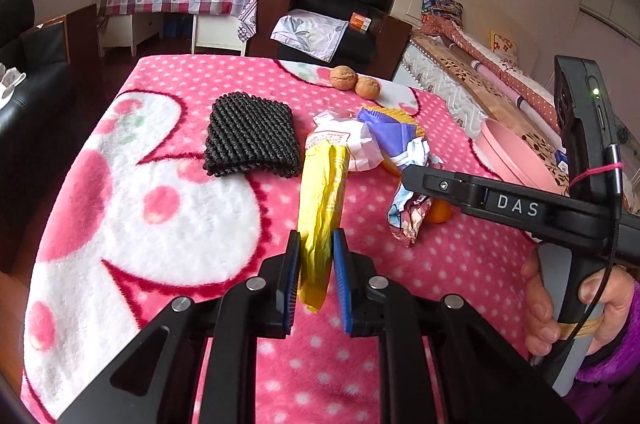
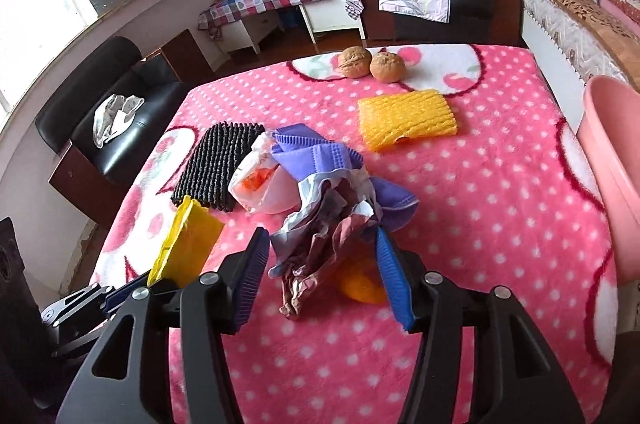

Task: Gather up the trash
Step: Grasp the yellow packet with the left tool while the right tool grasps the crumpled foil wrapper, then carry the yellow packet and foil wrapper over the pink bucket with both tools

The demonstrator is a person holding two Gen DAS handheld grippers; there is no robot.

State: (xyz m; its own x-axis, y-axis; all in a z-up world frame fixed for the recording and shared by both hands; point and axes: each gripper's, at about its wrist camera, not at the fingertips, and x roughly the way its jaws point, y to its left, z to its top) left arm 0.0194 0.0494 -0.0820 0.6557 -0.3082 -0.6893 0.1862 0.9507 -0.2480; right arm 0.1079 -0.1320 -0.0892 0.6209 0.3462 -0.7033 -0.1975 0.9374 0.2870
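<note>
My left hand-held gripper (image 1: 316, 266) clamps yellow wrapper (image 1: 322, 208) over pink-blanketed counter (image 1: 160, 208); my right hand-held gripper (image 2: 320, 274) gapes around crumpled wrapper (image 2: 316, 244), not gripping

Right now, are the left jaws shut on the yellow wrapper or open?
Shut on it: the left gripper has both blue pads against the yellow wrapper, which stands lifted.

Pink dotted blanket (image 2: 480, 224) carries two walnuts (image 2: 372, 63), black mat (image 2: 218, 164), yellow mesh (image 2: 406, 118), wrappers (image 2: 320, 192).

walnuts (image 2: 371, 63): side by side at the counter's (image 2: 500, 208) far edge
mat (image 2: 218, 166): left of the wrapper pile (image 2: 320, 184)
basin (image 2: 612, 160): beside the counter's right edge
</note>
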